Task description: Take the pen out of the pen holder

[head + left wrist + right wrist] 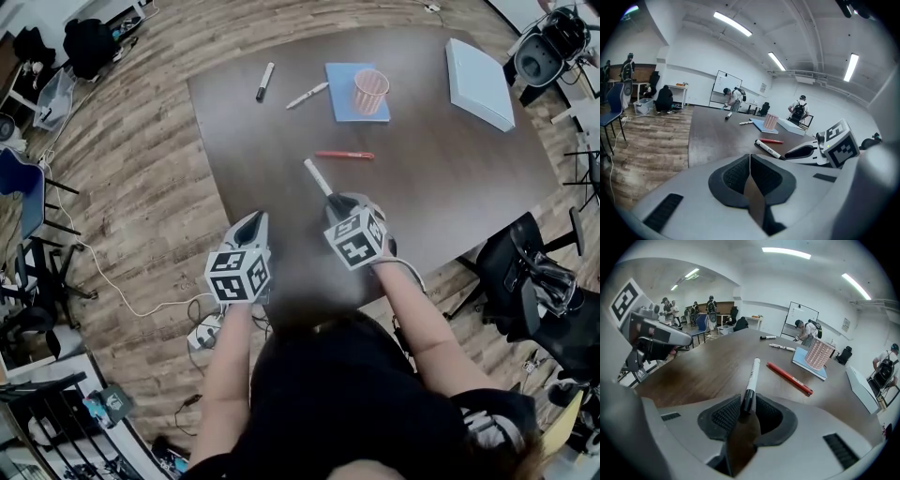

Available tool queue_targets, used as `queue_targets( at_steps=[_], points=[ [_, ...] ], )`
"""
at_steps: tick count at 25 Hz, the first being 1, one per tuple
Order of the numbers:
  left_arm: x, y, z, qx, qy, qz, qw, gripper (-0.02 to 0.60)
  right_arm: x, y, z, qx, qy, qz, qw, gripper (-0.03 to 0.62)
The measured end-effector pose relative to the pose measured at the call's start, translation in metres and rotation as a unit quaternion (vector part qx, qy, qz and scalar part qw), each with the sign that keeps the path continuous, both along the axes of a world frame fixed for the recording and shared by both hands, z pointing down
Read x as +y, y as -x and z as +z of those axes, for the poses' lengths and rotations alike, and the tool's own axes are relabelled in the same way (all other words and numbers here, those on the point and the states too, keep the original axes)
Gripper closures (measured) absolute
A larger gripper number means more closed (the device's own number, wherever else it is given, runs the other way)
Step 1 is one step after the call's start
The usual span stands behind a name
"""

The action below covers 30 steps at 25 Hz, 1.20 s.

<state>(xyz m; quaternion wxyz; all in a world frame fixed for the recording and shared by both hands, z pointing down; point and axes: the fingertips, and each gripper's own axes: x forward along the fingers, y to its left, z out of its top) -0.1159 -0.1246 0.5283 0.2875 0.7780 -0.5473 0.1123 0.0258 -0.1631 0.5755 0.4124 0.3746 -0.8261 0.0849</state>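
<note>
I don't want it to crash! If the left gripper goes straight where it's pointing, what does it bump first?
Most likely the bare table top: the left gripper tilts down toward it. The white marker lies off to its right, out of that line.

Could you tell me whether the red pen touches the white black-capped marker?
Apart: the head view shows brown tabletop between the red pen and the white black-capped marker.

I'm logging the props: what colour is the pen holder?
The holder is pink mesh; it shows best in the head view.
</note>
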Motion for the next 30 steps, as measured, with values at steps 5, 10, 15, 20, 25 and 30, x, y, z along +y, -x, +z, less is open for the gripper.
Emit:
queue_targets(
  at_steps=[5,10,15,20,25,30],
  points=[
    [0.002,-0.001,-0.001,-0.004,0.001,-0.006,1.0,0.566,0.002,-0.003,-0.009,-0.009,-0.005,0.002,1.0,0.48],
    [0.001,-0.003,-0.001,-0.008,0.004,-0.007,0.9999,0.566,0.002,-0.003,-0.019,-0.026,-0.008,0.007,1.0,0.496],
    [0.001,-0.005,-0.002,-0.01,0.004,-0.007,0.9999,0.566,-0.001,-0.003,-0.038,-0.053,-0.027,0.02,0.998,0.527],
    [0.002,-0.008,-0.007,-0.011,0.001,-0.01,0.9999,0.566,-0.006,-0.008,-0.058,-0.088,-0.054,0.041,0.994,0.569],
    [0.001,-0.002,-0.012,-0.015,-0.002,-0.017,0.9997,0.566,-0.007,-0.004,-0.074,-0.121,-0.065,0.049,0.989,0.576],
    [0.001,0.0,-0.019,-0.02,-0.008,-0.023,0.9995,0.566,-0.007,-0.003,-0.088,-0.154,-0.068,0.06,0.984,0.576]
  ],
)
